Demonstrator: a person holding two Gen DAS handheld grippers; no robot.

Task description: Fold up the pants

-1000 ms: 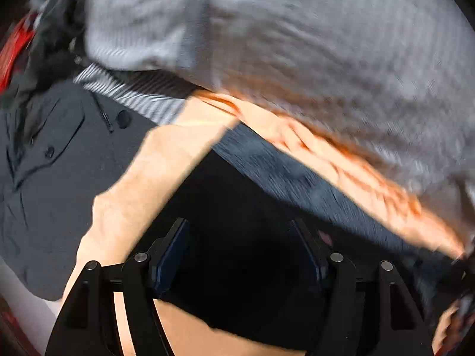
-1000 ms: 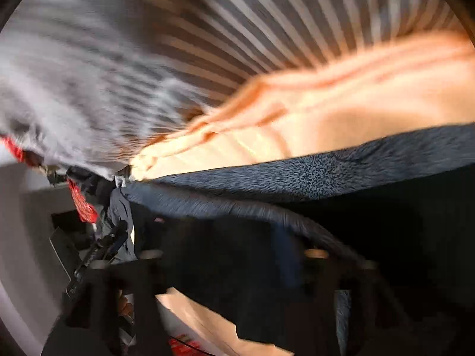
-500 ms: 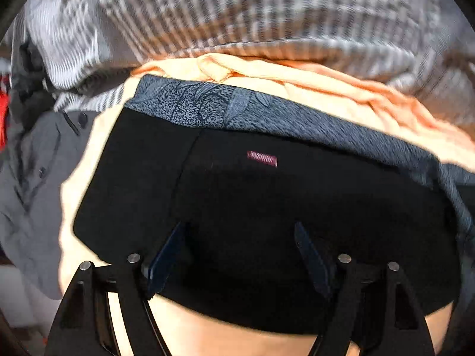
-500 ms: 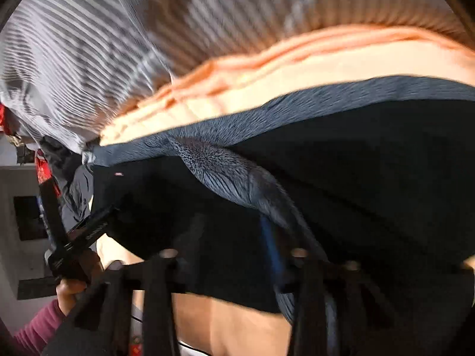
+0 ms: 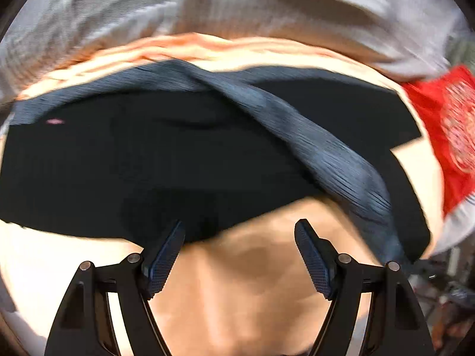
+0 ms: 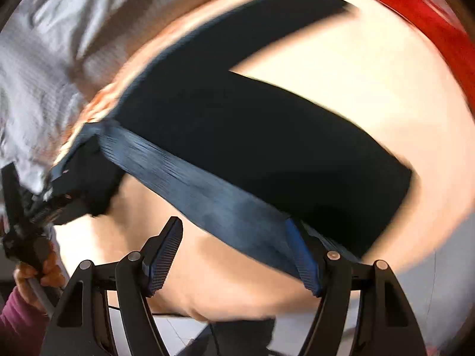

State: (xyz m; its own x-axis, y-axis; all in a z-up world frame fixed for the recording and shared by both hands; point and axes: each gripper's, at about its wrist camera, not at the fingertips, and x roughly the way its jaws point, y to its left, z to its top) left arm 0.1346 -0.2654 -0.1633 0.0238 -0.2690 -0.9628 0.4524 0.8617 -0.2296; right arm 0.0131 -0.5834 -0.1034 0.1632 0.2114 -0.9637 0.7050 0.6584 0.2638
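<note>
Underneath everything you have one peach cloth point(image 5: 243, 290) spread as the work surface, bordered by one grey striped garment point(image 5: 267, 3) and one red fabric point(image 5: 439, 118); on it lies one pair of black pants point(image 5: 133, 160), both legs spread toward the right in the right wrist view, with one blue patterned waistband point(image 5: 320, 145). Expect the pants to be light, soft and limp, so take hold at the thicker waistband or at a leg hem. Both tongs stand wide and hold nothing: left gripper point(image 5: 239, 255), right gripper point(image 6: 234, 255).
</note>
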